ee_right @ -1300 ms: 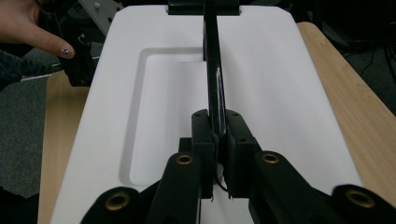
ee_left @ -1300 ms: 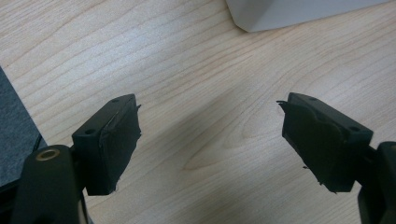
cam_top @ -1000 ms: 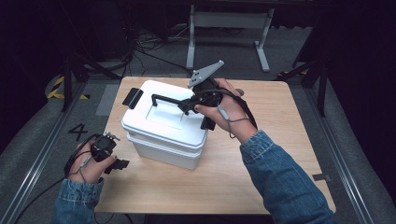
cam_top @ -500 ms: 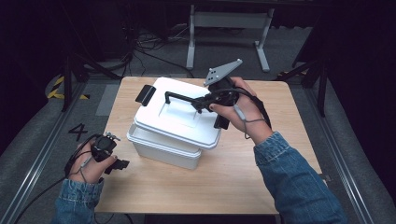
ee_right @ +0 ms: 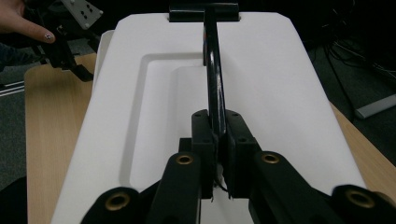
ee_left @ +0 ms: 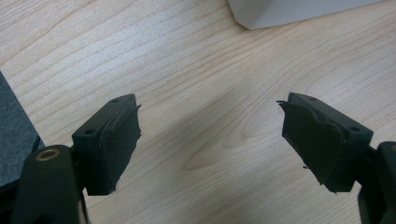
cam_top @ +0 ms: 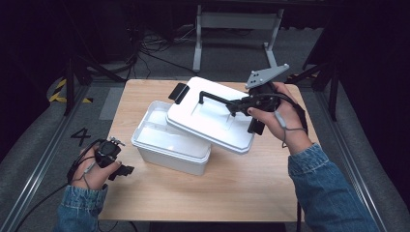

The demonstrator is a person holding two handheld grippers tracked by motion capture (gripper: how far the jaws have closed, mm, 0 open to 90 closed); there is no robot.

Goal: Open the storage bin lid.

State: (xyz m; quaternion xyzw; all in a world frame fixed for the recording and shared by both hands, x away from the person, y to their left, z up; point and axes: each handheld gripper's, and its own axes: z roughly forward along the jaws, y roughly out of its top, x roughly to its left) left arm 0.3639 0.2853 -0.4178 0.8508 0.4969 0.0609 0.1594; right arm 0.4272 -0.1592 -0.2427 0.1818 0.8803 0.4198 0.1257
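Right tool is clamped on the black handle of the white lid, and from the high view we've got that lid lifted and tilted, its low edge hanging over the 3 o'clock side of the open white box. The box sits around the middle of the counter, a bit toward 9 o'clock. Left tool is parked down at 8 o'clock, just beside the box but not touching it.

Left gripper view: the left tool has its jaws spread wide with nothing but bare counter between them, and a corner of the box pokes in at 1 o'clock.

Right gripper view: the right tool is pinched tight on the handle, which runs straight away from us to its black mount at 12 o'clock. The lid spreads evenly either side.

Our take on doing this bit well: the step looks like carrying the lid clear of the box. The grip sits near one end of the handle, so we'd guess the lid wants to swing. Keep the squeeze firm, move slowly, keep the low edge above the box rim, and set it flat on free counter around 4 o'clock. The idle left tool could steady the box if it drags.
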